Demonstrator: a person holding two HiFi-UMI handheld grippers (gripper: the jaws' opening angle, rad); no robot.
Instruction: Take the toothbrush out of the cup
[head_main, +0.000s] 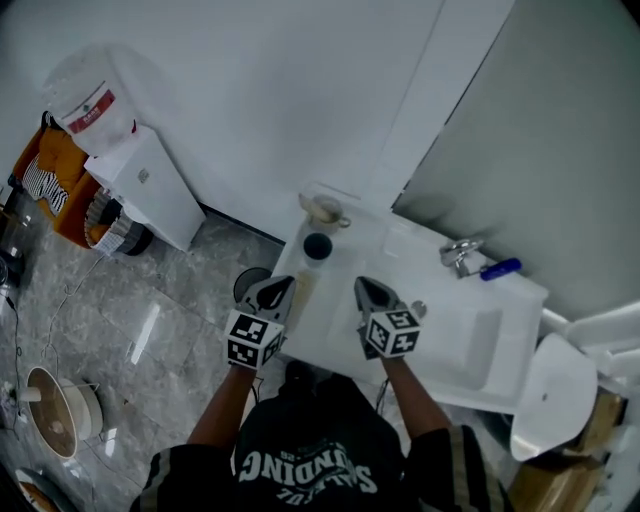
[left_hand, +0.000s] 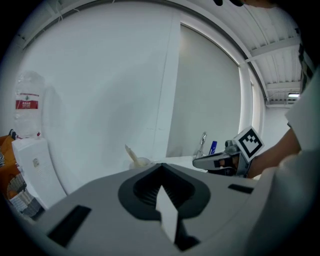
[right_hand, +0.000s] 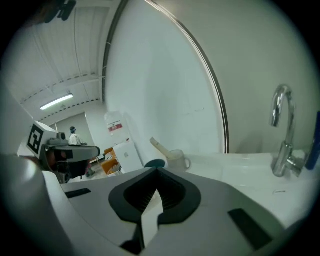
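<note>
A pale cup (head_main: 325, 212) with a toothbrush (head_main: 318, 203) standing in it sits at the far left corner of the white sink counter (head_main: 420, 262). In the left gripper view the cup (left_hand: 141, 162) and toothbrush (left_hand: 131, 152) lie ahead, beyond the jaws. The right gripper view shows the cup (right_hand: 178, 159), with the toothbrush (right_hand: 160, 146) leaning left. My left gripper (head_main: 277, 292) hovers at the counter's near left edge, shut and empty (left_hand: 162, 185). My right gripper (head_main: 371, 294) hangs over the counter's front, shut with nothing in it (right_hand: 157, 187). Both are short of the cup.
A dark round lid-like thing (head_main: 317, 246) lies just in front of the cup. A chrome faucet (head_main: 459, 252) and a blue item (head_main: 500, 268) stand at the back of the basin. A water dispenser (head_main: 145, 185) is at the left; a white toilet lid (head_main: 553, 392) at the right.
</note>
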